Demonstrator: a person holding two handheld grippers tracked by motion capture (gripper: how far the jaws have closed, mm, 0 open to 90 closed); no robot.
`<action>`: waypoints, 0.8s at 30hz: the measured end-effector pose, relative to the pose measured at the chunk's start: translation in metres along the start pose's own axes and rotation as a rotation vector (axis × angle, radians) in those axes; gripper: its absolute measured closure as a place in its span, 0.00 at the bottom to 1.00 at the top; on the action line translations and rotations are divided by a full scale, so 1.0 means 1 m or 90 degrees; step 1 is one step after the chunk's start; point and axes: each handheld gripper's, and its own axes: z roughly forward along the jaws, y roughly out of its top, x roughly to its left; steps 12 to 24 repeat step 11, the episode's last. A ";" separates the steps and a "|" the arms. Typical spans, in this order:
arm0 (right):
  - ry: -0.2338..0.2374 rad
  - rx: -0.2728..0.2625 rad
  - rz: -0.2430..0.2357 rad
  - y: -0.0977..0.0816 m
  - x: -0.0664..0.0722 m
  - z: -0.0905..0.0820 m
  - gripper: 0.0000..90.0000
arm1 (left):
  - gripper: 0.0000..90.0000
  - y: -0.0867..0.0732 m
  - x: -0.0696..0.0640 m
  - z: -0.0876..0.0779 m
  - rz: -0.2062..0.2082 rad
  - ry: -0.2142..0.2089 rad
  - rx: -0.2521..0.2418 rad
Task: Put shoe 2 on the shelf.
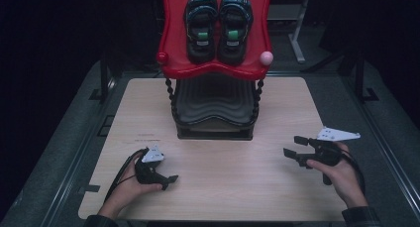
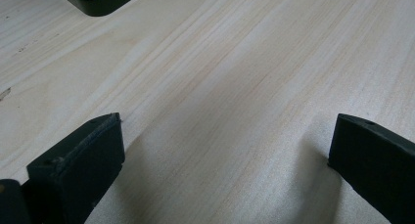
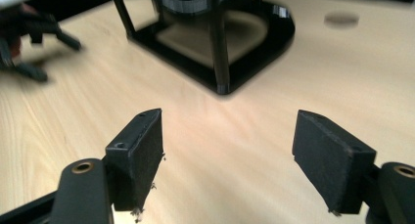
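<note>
From the high view: standing at the far middle of the table (image 1: 218,187), a two-tier rack (image 1: 215,105) with a red top shelf (image 1: 171,33); resting side by side on that shelf, a pair of black sandals (image 1: 218,26) with green strap patches, well apart from both grippers. Lying on the wood near and to the left of the rack, the left gripper (image 1: 168,180), held in a hand (image 1: 126,190), jaws pointing rightward and spread, clasping nothing. Hovering near and to the right of the rack, the right gripper (image 1: 293,146), held in the other hand (image 1: 341,175), jaws aiming leftward, parted, nothing between them. From the left gripper view: looking along two black jaws spread wide over bare wood grain, released and gripping nothing; peeking in at the top left, a dark corner of the rack's base (image 2: 100,1). From the right gripper view: facing the rack's black base (image 3: 220,43) and its posts across the wood, jaws standing apart and unclenched, only tabletop between them; showing blurred at far left of the rack, the left gripper (image 3: 29,48).
</note>
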 end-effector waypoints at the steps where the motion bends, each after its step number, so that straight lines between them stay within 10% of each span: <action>1: 0.000 0.010 0.004 -0.005 0.000 0.001 0.29 | 0.00 0.000 0.000 0.000 0.000 0.000 0.000; 24: -0.013 0.053 0.010 -0.029 0.002 0.000 0.27 | 0.00 0.000 0.000 0.000 0.000 0.000 -0.001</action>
